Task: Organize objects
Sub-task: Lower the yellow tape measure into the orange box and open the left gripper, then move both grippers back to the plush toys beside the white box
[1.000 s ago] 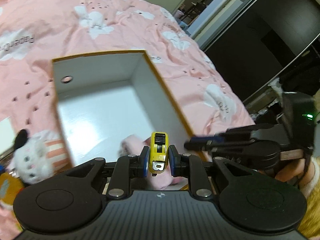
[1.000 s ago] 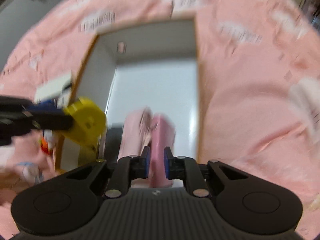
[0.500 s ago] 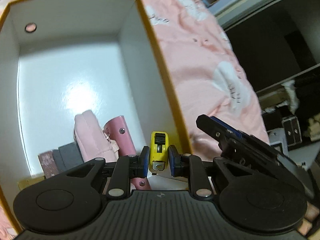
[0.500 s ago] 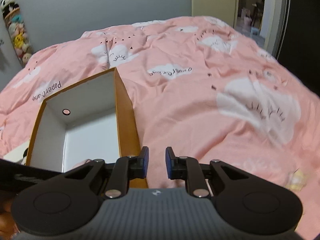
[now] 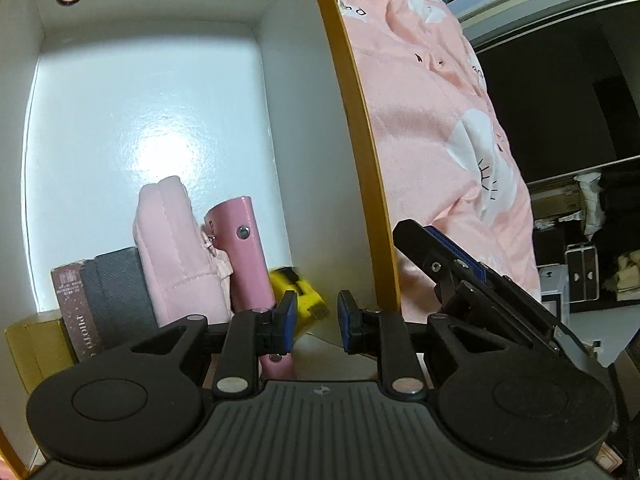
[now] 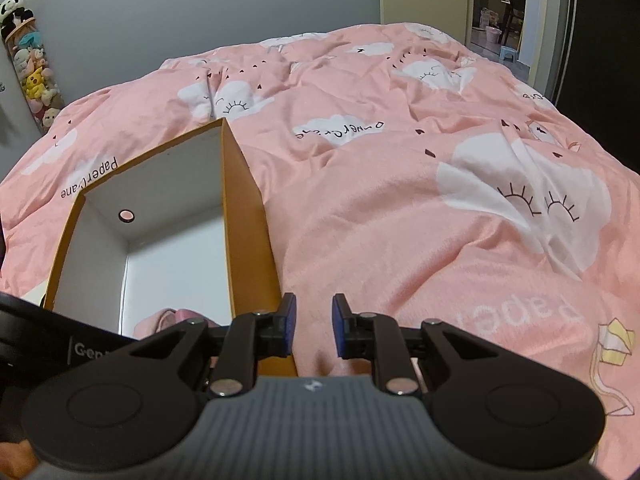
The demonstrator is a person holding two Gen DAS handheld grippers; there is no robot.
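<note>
Tape measure (image 5: 298, 294), yellow and blurred, sits low centre inside the box (image 5: 352, 128), beside a pink case (image 5: 244, 252). Left gripper (image 5: 317, 320) fingers released. Right gripper (image 6: 313, 326) fingers have been opening, nothing between them, over pink bedding (image 6: 400, 208).

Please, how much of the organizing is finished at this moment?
Done: a pouch, a pink case and some flat items stand in the box. In hand: nothing; the tape shows blurred just beyond the open left claw, inside the box. The right claw, whose jaws have just been opening, is empty over the blanket. Left: no loose item shows on the blanket here.
</note>
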